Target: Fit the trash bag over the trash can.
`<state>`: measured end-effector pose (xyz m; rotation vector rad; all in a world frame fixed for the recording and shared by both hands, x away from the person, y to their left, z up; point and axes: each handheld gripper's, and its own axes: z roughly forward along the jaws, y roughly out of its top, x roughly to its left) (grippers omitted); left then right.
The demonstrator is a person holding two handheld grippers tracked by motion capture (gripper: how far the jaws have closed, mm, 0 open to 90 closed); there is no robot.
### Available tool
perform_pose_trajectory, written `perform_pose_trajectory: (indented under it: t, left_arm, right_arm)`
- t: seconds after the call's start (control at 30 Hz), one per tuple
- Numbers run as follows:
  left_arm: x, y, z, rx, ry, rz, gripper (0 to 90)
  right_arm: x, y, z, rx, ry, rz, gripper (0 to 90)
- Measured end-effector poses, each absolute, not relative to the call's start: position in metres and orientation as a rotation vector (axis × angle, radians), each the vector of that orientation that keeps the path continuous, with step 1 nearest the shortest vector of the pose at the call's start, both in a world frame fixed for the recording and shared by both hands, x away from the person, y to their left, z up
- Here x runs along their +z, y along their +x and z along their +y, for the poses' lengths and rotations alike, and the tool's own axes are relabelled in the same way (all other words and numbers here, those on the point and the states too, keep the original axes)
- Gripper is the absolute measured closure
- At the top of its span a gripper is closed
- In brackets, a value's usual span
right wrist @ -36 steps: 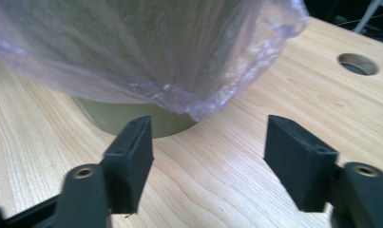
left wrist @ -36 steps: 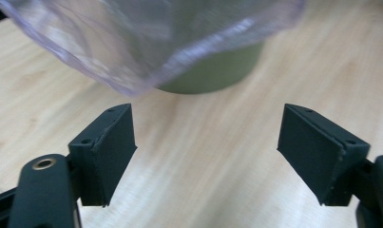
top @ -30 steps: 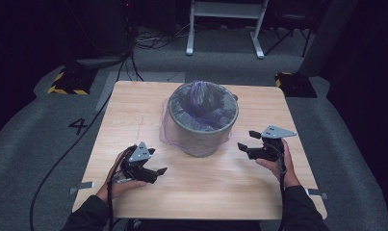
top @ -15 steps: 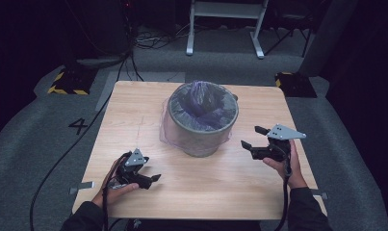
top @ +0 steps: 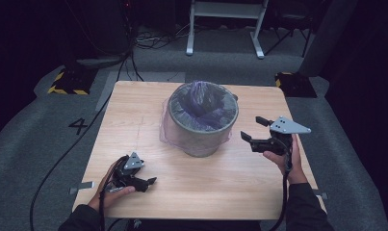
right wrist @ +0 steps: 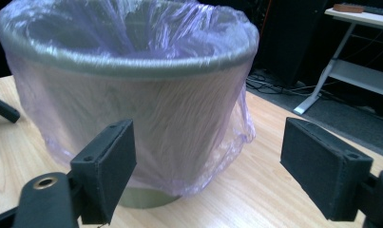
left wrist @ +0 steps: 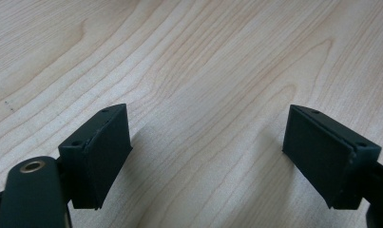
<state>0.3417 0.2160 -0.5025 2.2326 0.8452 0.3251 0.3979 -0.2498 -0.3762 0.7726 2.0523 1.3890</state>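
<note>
Right gripper (top: pixel 253 129) risen off bin (top: pixel 202 119); jaws opened.

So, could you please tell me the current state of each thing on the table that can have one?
Bin: upright on the table, lined.
Purple bag: stretched over the bin's rim, skirt hanging down outside.
Left gripper: jaws open, nothing between them, low over bare wood.
Right gripper: jaws have just been opening, nothing between them, facing the bin.

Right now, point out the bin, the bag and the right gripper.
bin (top: pixel 201 142), high view, bare lower wall.
bag (right wrist: pixel 132 28), right gripper view, film inside the rim.
right gripper (top: pixel 255 129), high view, midway between its open fingertips.
</note>
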Motion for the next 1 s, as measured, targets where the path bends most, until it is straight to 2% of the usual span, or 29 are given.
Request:
perform_pose_trajectory:
  t: [0.37,1.0]
  left_arm:
    - [-0.505,0.345,0.215,0.331,2.228,0.838,11.1]
    - [-0.505,0.347,0.215,0.327,2.236,0.823,10.1]
  right_arm:
    - [-0.344,0.409,-0.237,1.370,0.743,2.015,17.9]
    - [-0.322,0.434,-0.208,1.353,0.726,2.043,19.5]
